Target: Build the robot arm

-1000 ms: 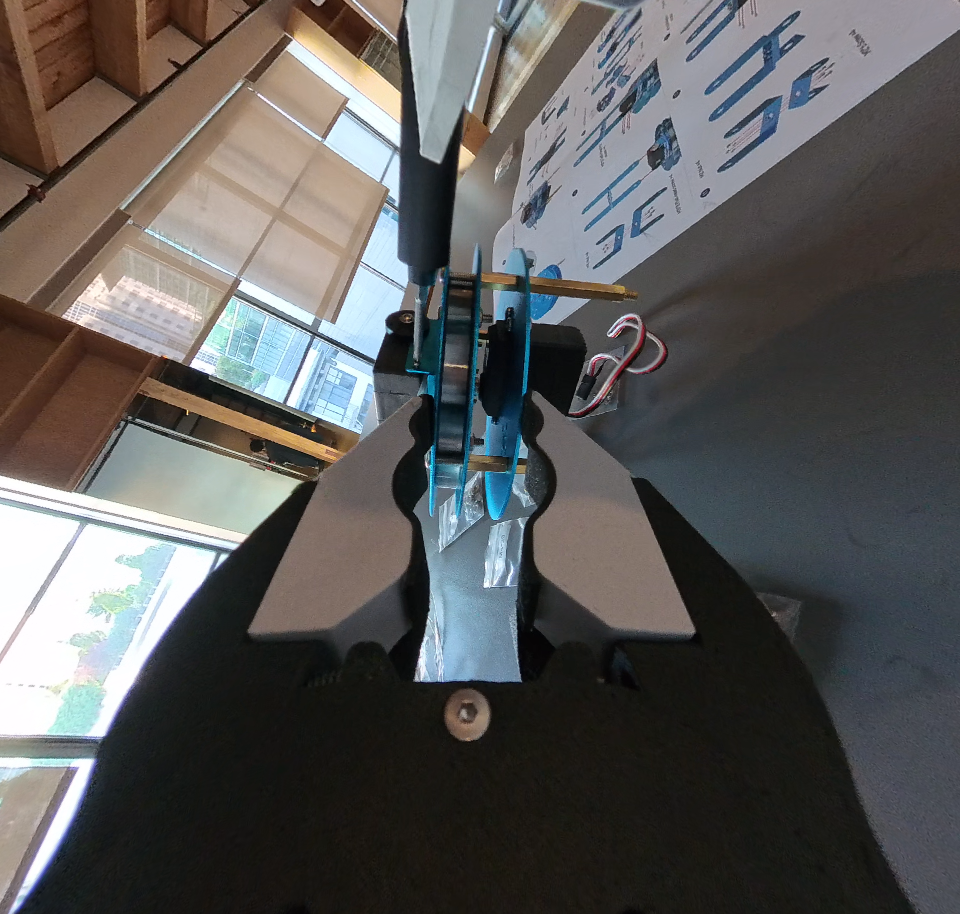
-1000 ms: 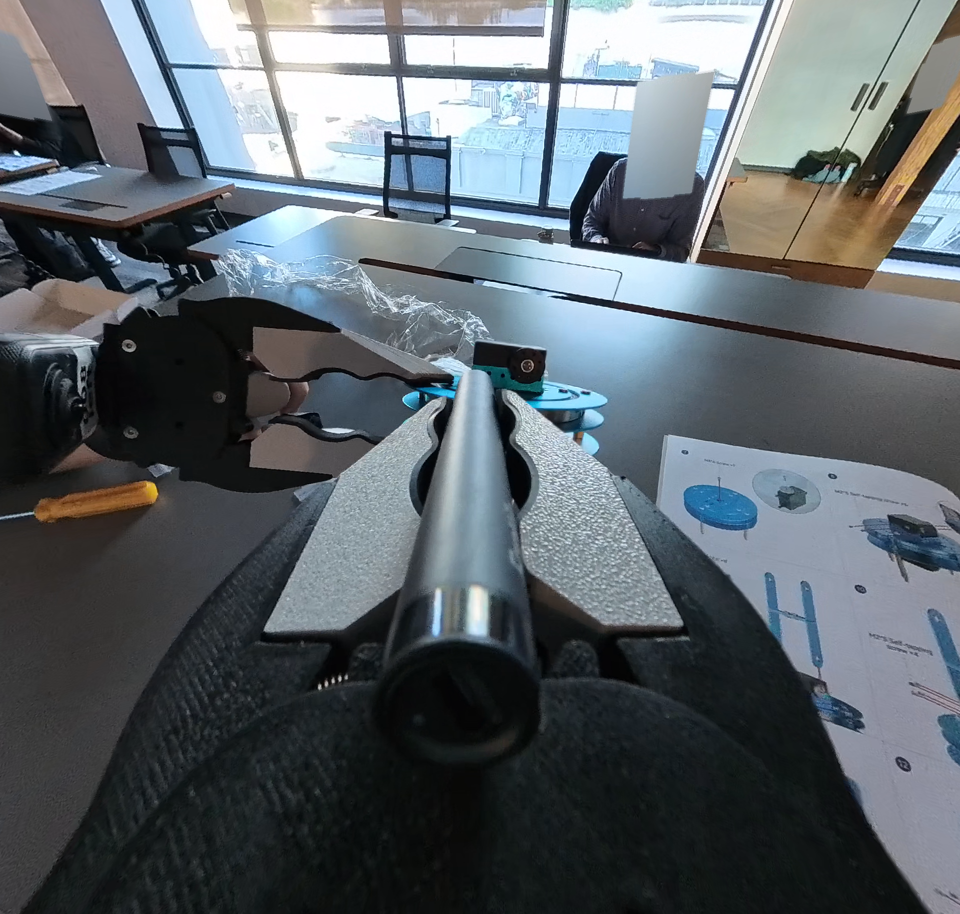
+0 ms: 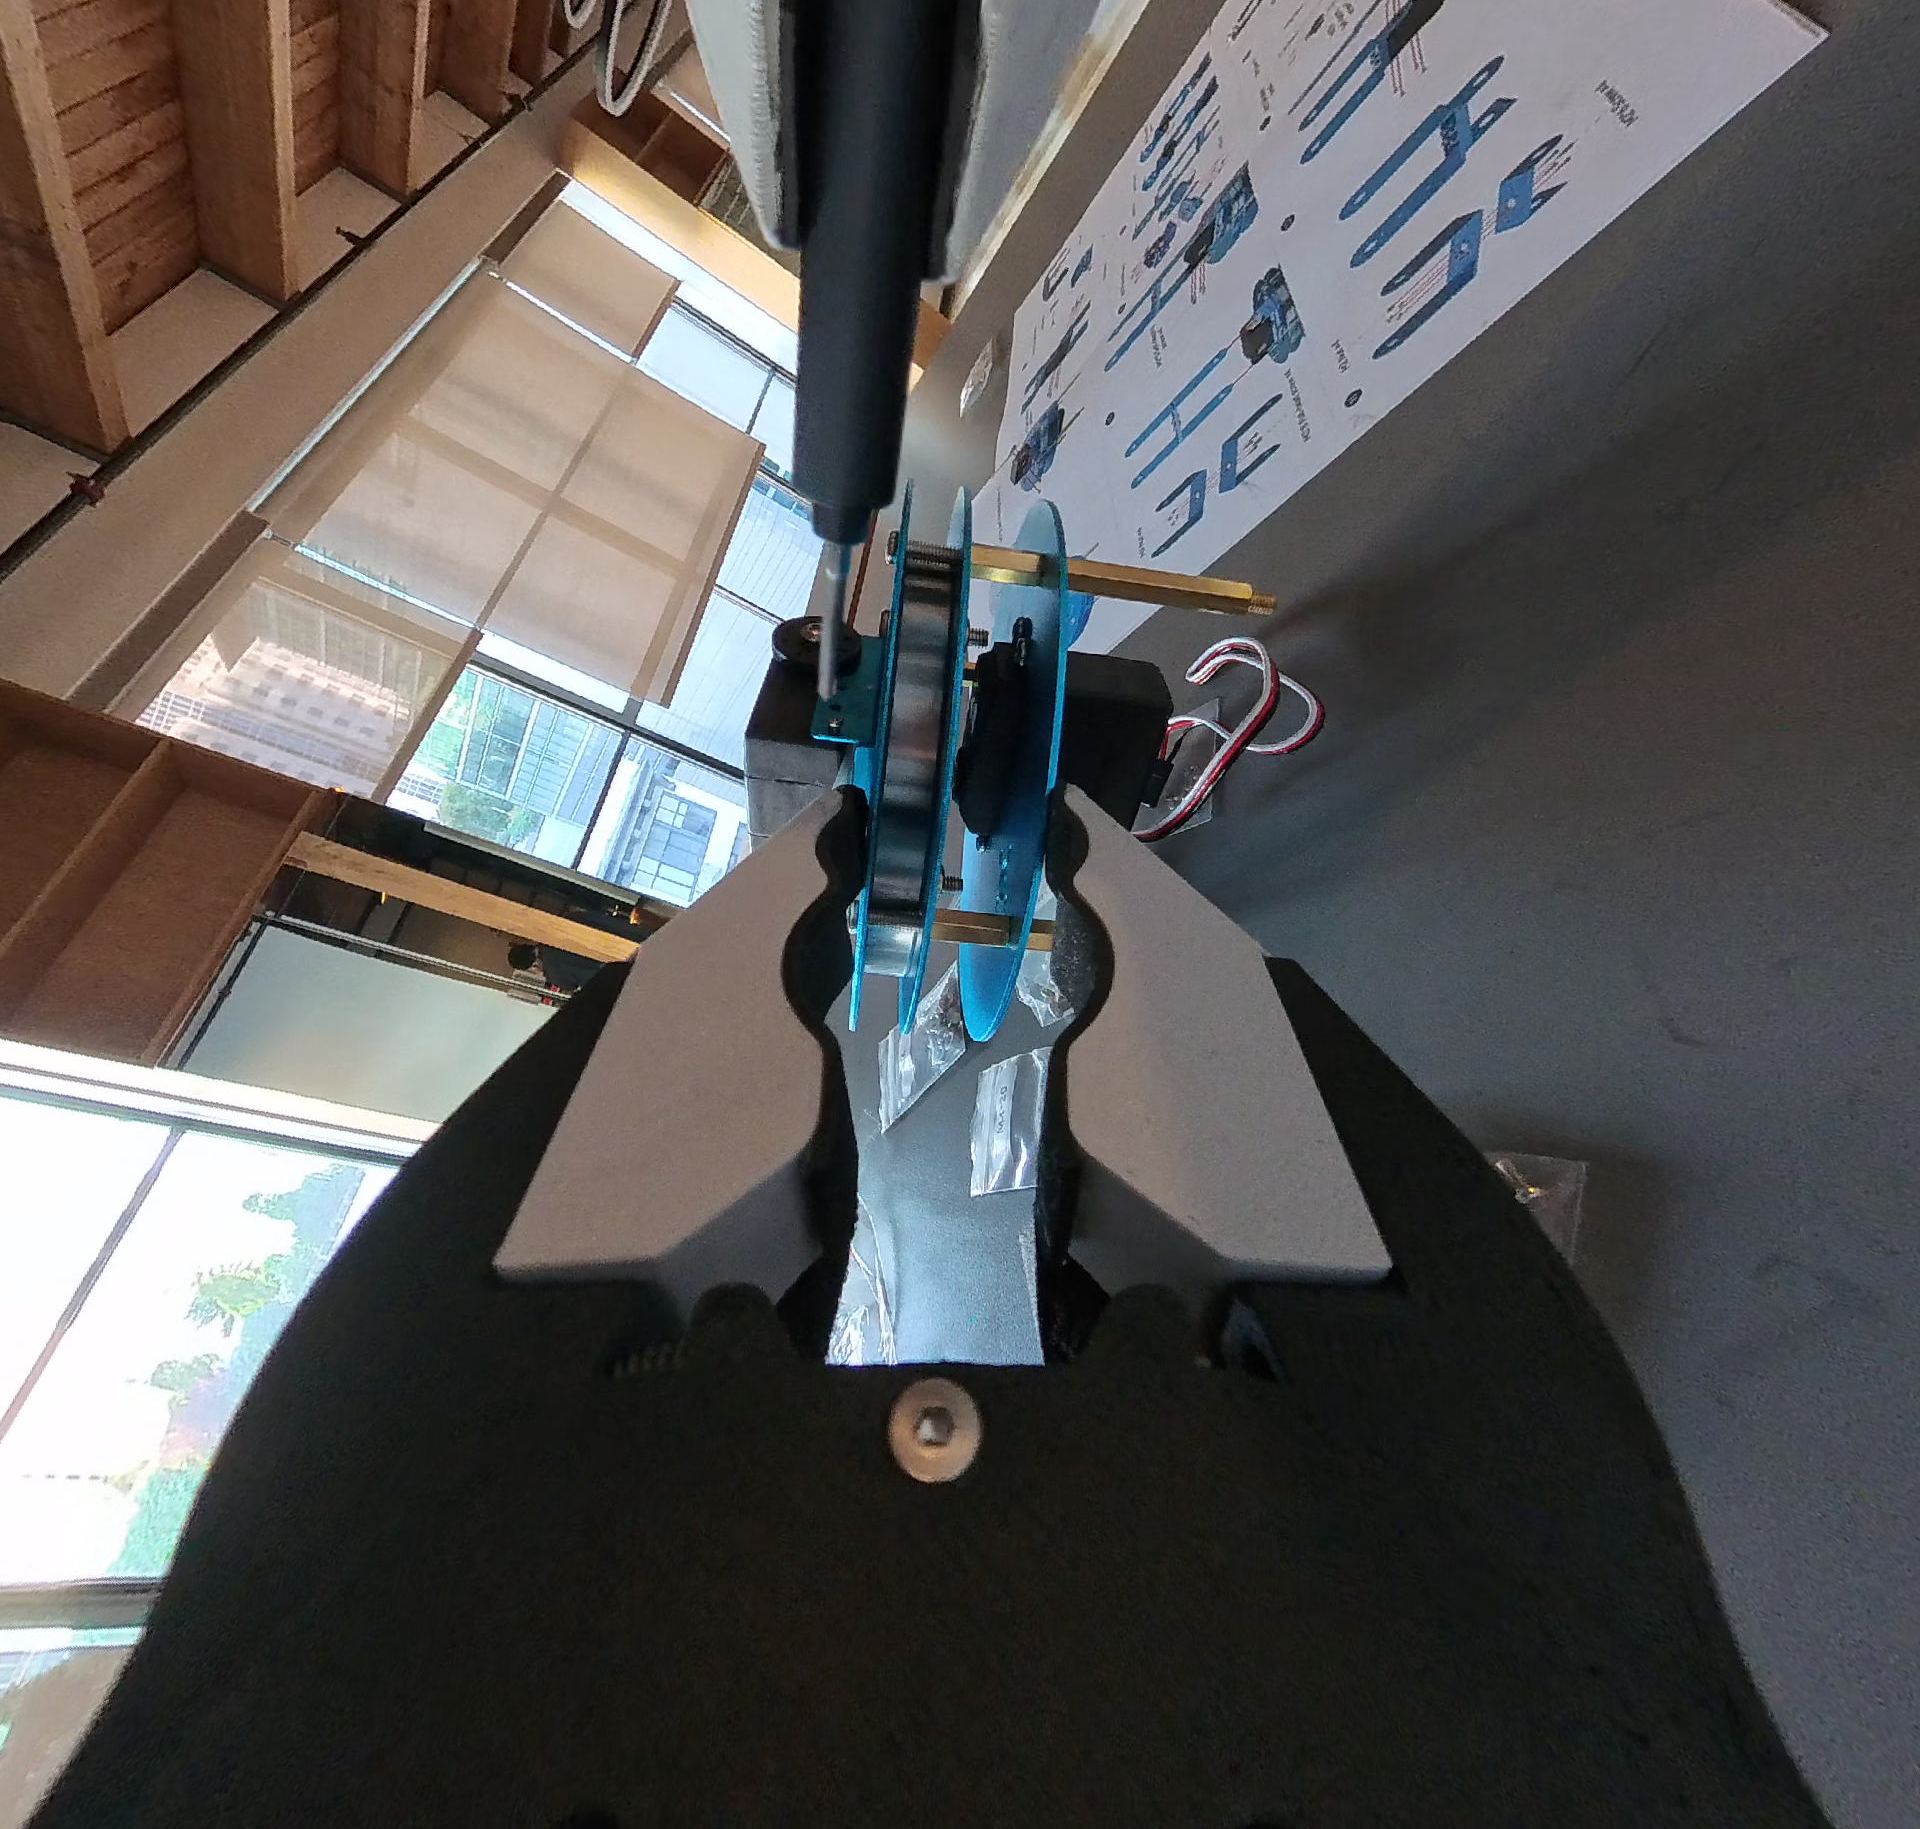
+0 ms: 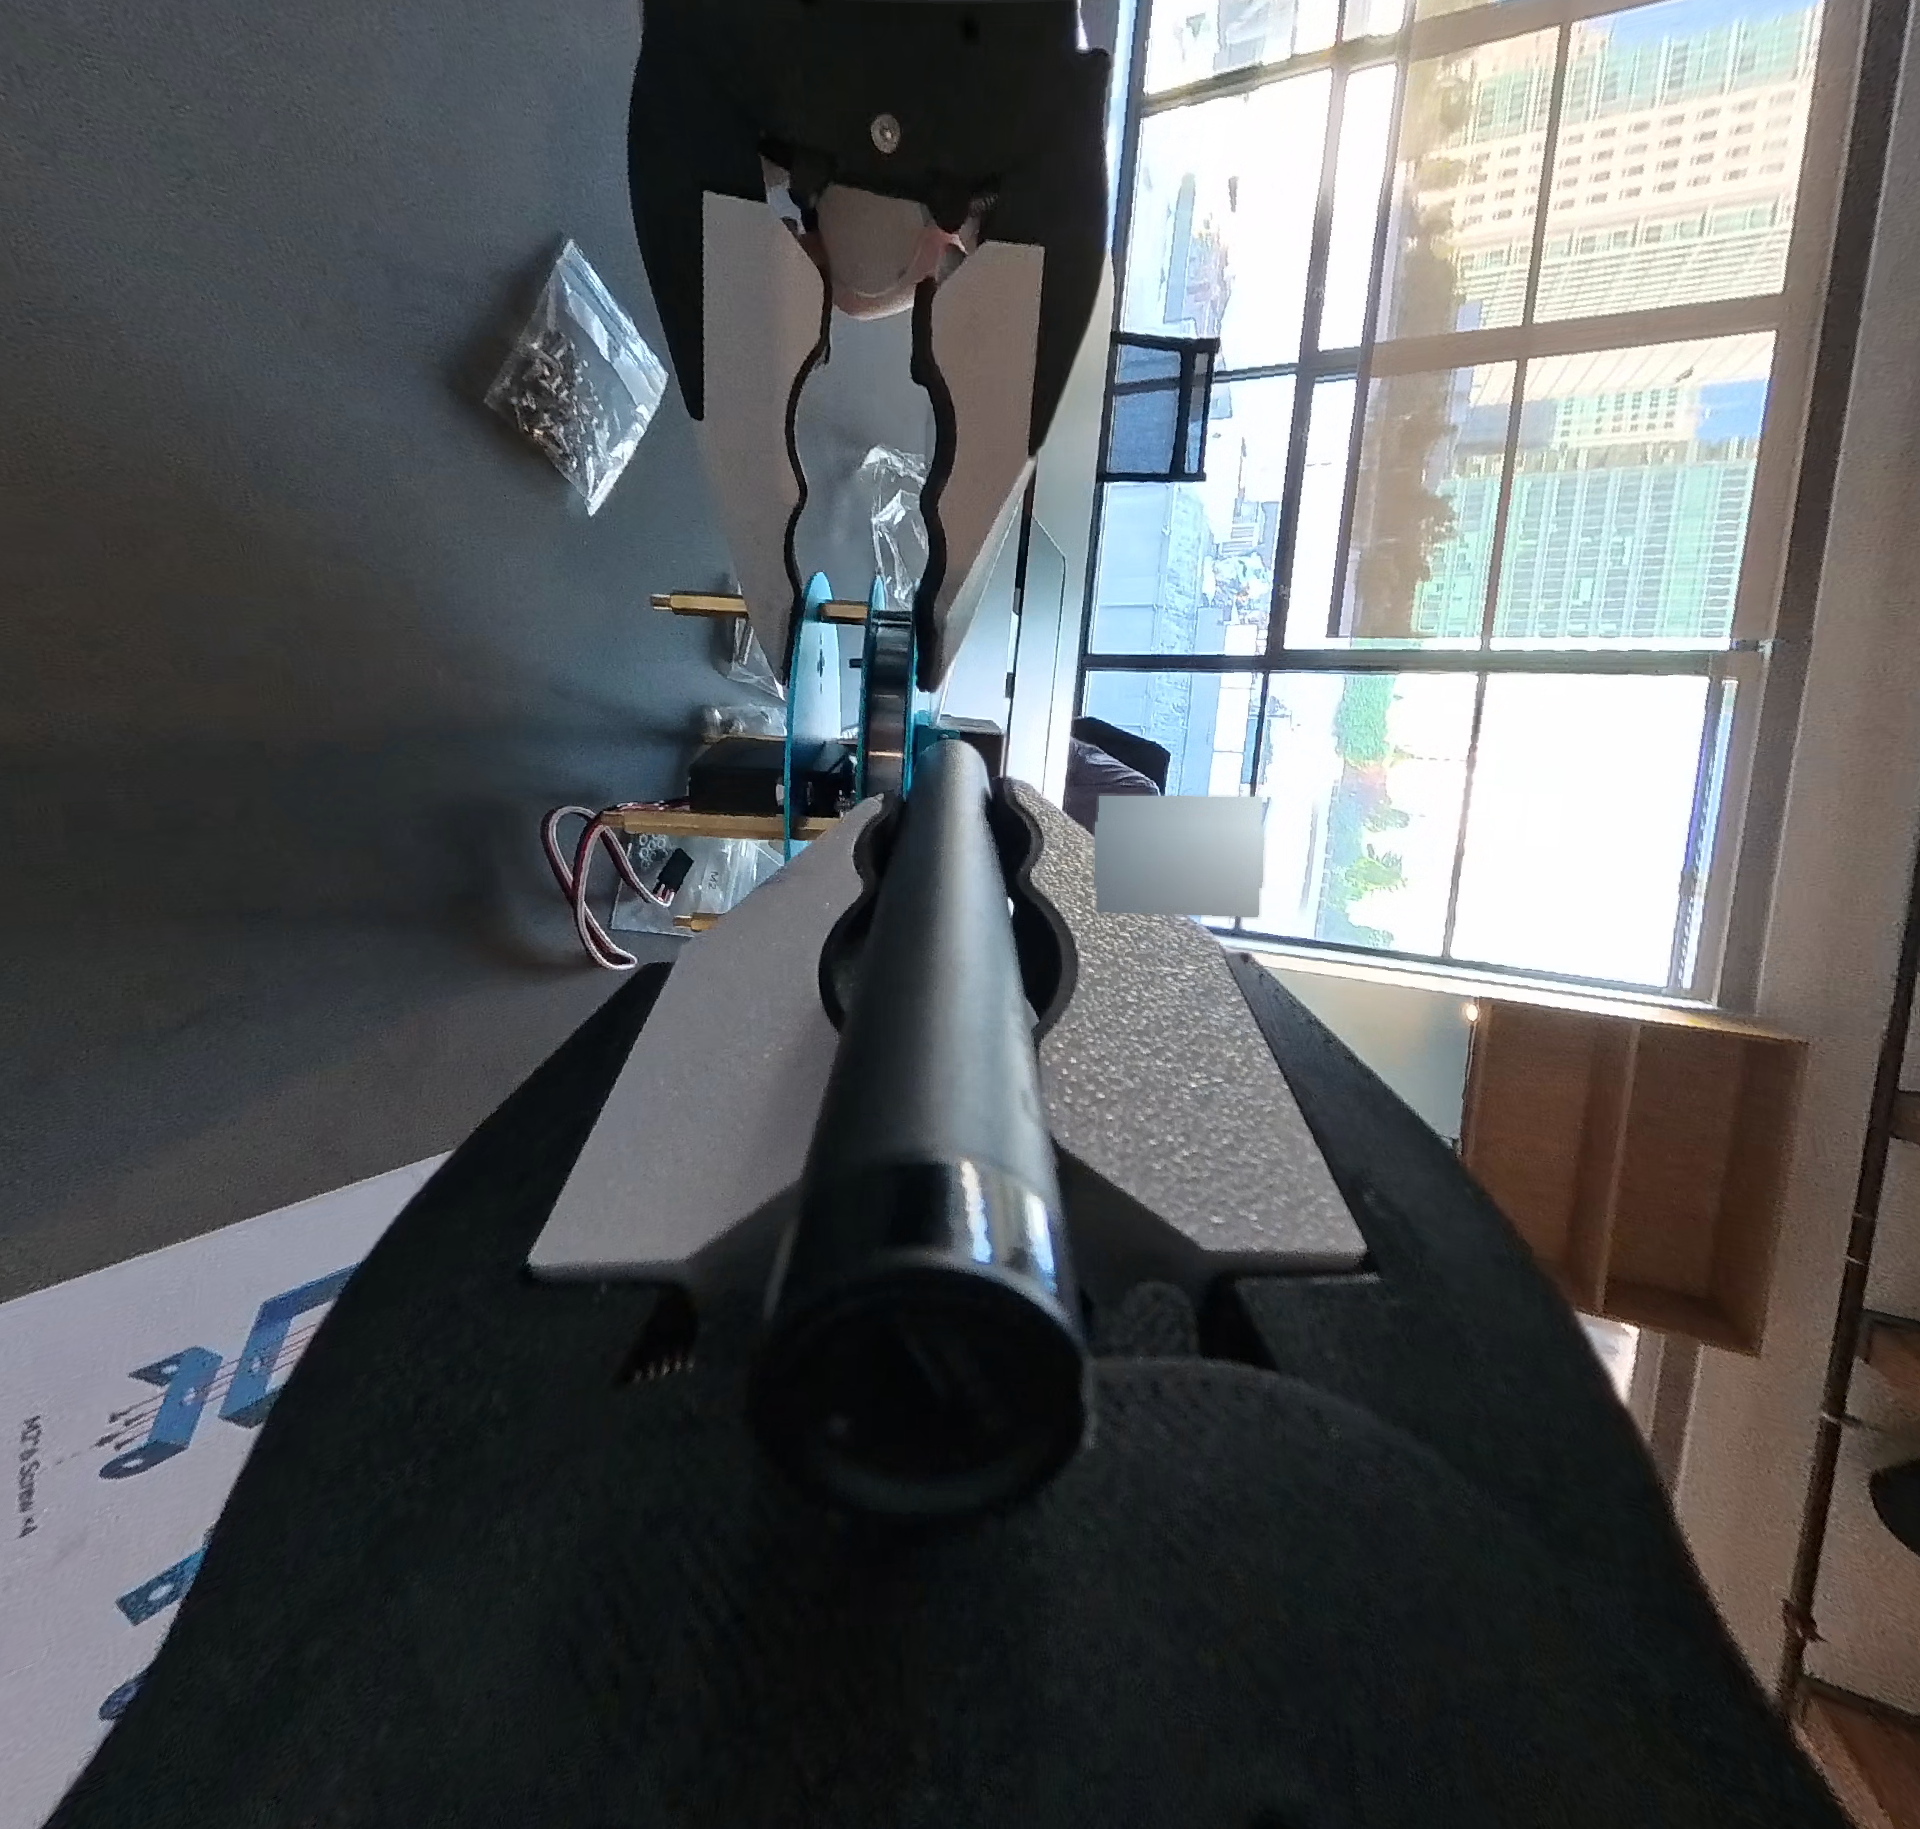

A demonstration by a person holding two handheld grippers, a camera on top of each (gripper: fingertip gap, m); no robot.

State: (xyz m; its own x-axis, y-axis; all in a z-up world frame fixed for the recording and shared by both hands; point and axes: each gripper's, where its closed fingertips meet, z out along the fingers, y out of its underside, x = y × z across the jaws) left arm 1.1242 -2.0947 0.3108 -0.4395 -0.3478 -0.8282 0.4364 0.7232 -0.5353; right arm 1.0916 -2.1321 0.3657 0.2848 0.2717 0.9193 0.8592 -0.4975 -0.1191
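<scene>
Both claws hold something. Left claw [image 3: 951, 844], at mid-frame in its own view, is closed on the rim of a blue disc assembly [image 3: 940, 740]: stacked blue plates with a grey ring between them, joined by brass standoffs [image 3: 1122, 590], with a black servo [image 3: 1107, 709] on the far side. Red, white and dark wires [image 3: 1252, 699] loop from the servo over the grey table [image 3: 1558, 844] at right of centre. Small plastic bags [image 3: 1013, 1125] lie on the table behind the gap between the claw's fingers.

Right claw [image 4: 951, 813], in the lower half of its view, is clamped around a dark screwdriver [image 4: 935, 1104] that runs along its fingers toward the assembly. In the left view this tool comes down from the top of the frame, and its thin bit [image 3: 831, 626] touches a small blue bracket [image 3: 847, 709] on the assembly's left face.

An instruction sheet [image 3: 1351, 252] with blue part drawings lies at upper right of the left view. A bag of screws [image 4: 571, 397] lies at upper left of the right view, well apart from the assembly. Windows [image 4: 1507, 532] fill the right side there.
</scene>
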